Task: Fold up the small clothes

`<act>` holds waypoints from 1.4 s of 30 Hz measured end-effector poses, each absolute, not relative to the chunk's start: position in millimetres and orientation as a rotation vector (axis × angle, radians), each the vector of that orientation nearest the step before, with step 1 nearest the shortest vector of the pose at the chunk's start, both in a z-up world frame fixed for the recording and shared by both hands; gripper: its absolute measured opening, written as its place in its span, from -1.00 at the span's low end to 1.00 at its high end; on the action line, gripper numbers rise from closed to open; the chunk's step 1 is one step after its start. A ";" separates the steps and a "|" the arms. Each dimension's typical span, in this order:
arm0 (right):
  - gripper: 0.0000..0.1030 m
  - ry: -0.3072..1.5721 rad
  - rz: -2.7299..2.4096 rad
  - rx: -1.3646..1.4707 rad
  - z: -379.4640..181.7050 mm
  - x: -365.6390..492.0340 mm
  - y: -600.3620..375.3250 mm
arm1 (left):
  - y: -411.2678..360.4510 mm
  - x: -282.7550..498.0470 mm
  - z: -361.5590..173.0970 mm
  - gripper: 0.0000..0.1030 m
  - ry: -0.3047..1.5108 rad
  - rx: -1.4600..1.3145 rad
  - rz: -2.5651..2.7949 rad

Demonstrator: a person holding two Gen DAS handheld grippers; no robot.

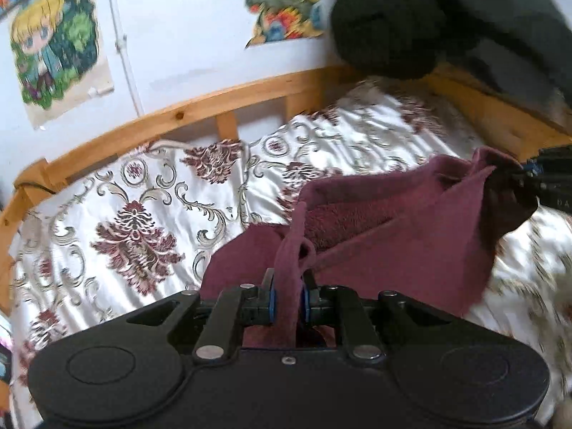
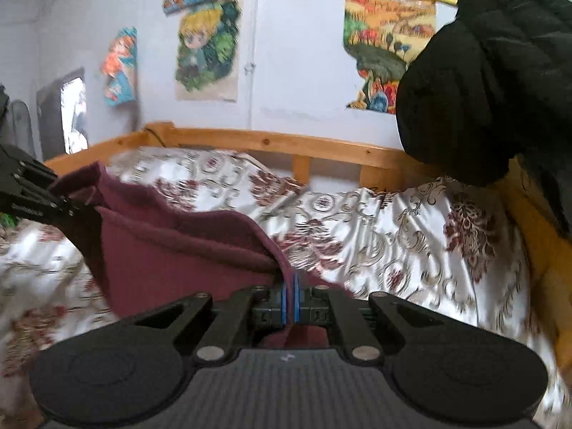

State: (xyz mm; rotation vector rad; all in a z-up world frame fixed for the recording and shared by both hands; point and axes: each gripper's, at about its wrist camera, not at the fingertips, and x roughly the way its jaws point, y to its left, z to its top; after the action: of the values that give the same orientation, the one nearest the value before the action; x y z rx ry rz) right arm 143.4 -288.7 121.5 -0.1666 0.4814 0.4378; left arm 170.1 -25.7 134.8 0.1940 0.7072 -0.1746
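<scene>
A small maroon fleece garment [image 1: 393, 236] hangs stretched between both grippers above the patterned bed. My left gripper [image 1: 289, 279] is shut on a bunched strip of its edge, the cloth squeezed between the blue pads. In the right wrist view the same maroon garment [image 2: 171, 250] runs left from my right gripper [image 2: 290, 279], which is shut on a thin fold of it. The right gripper [image 1: 529, 175] shows at the left view's right edge, pinching the far corner. The left gripper [image 2: 77, 209] appears at the right view's left edge, clamped on the other corner.
A satin bedspread [image 1: 136, 221] with maroon and gold flourishes covers the bed. A wooden rail [image 1: 221, 103] runs along the wall side. A dark green garment [image 1: 429, 18] hangs over the bed's corner post. Cartoon posters [image 2: 207, 46] are stuck on the white wall.
</scene>
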 end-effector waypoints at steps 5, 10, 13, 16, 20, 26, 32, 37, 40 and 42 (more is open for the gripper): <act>-0.91 0.578 0.419 -0.158 87.6 223.5 -286.7 | -14.3 256.1 109.1 -0.70 0.738 0.144 -0.164; -0.91 0.672 0.409 -0.102 38.9 282.4 -281.5 | -3.8 310.2 66.1 -0.69 0.808 0.095 -0.165; -0.90 0.719 0.409 -0.052 11.1 305.1 -279.6 | 4.8 330.0 40.7 -0.64 0.857 0.058 -0.157; -0.86 0.746 0.414 -0.027 -8.3 316.1 -278.1 | 15.1 348.1 18.0 -0.46 0.910 0.018 -0.146; -0.16 0.751 0.416 -0.004 -19.3 318.8 -284.6 | 27.2 351.8 4.9 0.20 0.901 -0.006 -0.154; 0.87 0.696 0.410 0.143 -10.8 306.2 -322.2 | 49.2 327.0 9.1 0.79 0.826 0.022 -0.152; 0.99 0.626 0.394 0.096 -0.8 247.3 -316.8 | 52.2 274.2 12.8 0.79 0.746 0.033 -0.143; 0.95 0.503 0.281 -0.097 -20.4 199.5 -285.9 | 16.4 246.3 -7.5 0.48 0.775 0.241 -0.160; 0.73 0.500 0.309 -0.181 -30.0 203.5 -269.9 | 1.3 245.3 -20.0 -0.03 0.819 0.327 -0.144; 0.65 0.479 0.317 -0.196 -31.7 210.1 -263.4 | -2.3 248.0 -24.6 -0.11 0.835 0.324 -0.149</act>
State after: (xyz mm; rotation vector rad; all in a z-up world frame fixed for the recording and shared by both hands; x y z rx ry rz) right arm 210.1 -263.4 -31.7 -0.1961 0.4794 0.3172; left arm 248.0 -2.3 -24.6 0.3239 0.8350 -0.1487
